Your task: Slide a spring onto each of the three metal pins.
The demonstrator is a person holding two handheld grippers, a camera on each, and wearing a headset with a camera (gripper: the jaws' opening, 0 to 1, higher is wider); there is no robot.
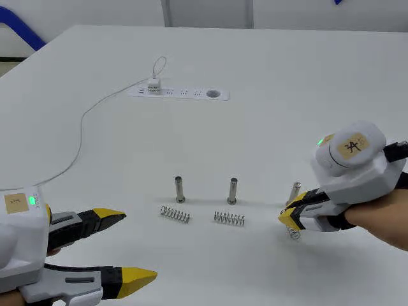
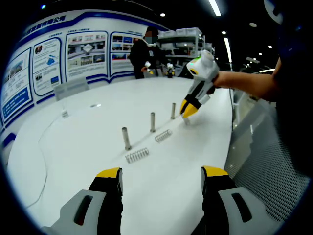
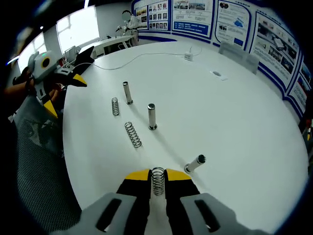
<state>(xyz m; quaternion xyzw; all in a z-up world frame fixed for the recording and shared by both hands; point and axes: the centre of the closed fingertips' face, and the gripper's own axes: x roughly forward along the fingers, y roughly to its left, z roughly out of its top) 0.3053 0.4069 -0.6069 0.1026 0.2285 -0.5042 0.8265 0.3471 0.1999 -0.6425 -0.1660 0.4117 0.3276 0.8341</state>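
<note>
While the right claw (image 3: 157,175) is pinching one spring (image 3: 157,181) end-on between nearly closed yellow tips, it is sitting low over the white desk (image 1: 287,95), just beside the right pin (image 1: 294,191). In the head view that spring is poking out under the tips, touching or almost touching the desk, cannot tell which. Meanwhile the left claw (image 1: 137,247) is hanging spread wide at the near left corner, well apart from the parts. Both the left pin (image 1: 179,189) and middle pin (image 1: 233,190) are standing upright and bare, in a row with the right one. Two loose springs are lying flat in front of them: the left spring (image 1: 175,214) near the left pin's base, the middle spring (image 1: 229,218) near the middle pin's. On labels, a tan sticker (image 1: 349,145) on the right gripper body is carrying a handwritten black mark, not reading cleanly. Over on the left gripper a second tan sticker (image 1: 16,203) is showing writing too faint to read. Farther back a power strip (image 1: 178,93) is lying with a white plug (image 1: 154,83) and cable (image 1: 81,124) in it, print too small to read. Behind the desk, wall posters (image 2: 83,49) are showing blue headings, also too small.
</note>
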